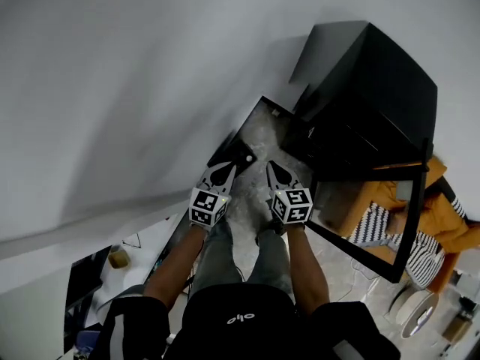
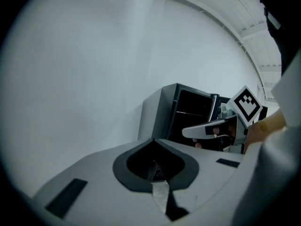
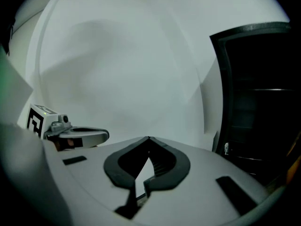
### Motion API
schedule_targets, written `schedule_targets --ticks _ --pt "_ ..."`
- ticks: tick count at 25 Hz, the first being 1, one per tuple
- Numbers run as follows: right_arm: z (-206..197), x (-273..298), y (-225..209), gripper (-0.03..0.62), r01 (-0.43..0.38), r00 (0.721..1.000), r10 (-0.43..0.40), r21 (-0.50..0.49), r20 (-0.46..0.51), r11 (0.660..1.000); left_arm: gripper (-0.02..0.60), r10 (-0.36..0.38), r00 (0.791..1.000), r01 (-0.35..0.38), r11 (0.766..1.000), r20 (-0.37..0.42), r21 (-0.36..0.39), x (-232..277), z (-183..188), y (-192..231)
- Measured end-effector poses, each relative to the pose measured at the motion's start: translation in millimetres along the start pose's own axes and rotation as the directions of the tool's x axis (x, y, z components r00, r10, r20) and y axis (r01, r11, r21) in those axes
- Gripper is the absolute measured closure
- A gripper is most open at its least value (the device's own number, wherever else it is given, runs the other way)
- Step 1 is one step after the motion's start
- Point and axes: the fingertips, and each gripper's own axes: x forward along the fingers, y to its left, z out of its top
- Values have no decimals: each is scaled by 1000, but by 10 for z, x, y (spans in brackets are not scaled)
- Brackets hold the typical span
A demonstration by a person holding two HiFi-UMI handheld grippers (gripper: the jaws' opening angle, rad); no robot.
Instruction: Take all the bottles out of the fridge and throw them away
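Both grippers clenched empty, facing the open fridge.
Left gripper (image 2: 153, 145) and right gripper (image 3: 148, 140) are side by side just short of the fridge (image 1: 375, 103), jaws pressed together on nothing, probably between grabs. The fridge stands open for access. No bottles show on its dark shelves.

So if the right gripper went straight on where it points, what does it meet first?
Probably the white wall, left of the open fridge; nothing shows between the right gripper and it. Depth unclear.
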Motion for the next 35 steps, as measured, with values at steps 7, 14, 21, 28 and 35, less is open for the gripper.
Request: schedule_targets --ticks 7,14,21,28,35 --pt "572 -819 -58 586 90 992 -96 73 86 993 574 -48 997 51 998 59 -38 -213 741 -442" --pt "997 -1567 -123 586 157 973 -171 96 158 983 574 -152 984 154 988 90 -16 -279 1313 -1028" --pt "1248 -2011 -370 586 227 948 -240 87 209 970 575 -252 962 249 968 108 40 -131 1650 -1415" --pt "1329 -2163 -547 586 277 928 -291 92 234 956 574 -301 947 293 953 111 76 55 1848 -1559" --pt "1410 -2156 -590 586 286 922 -298 83 247 955 574 -322 941 313 945 104 97 123 1938 -1583"
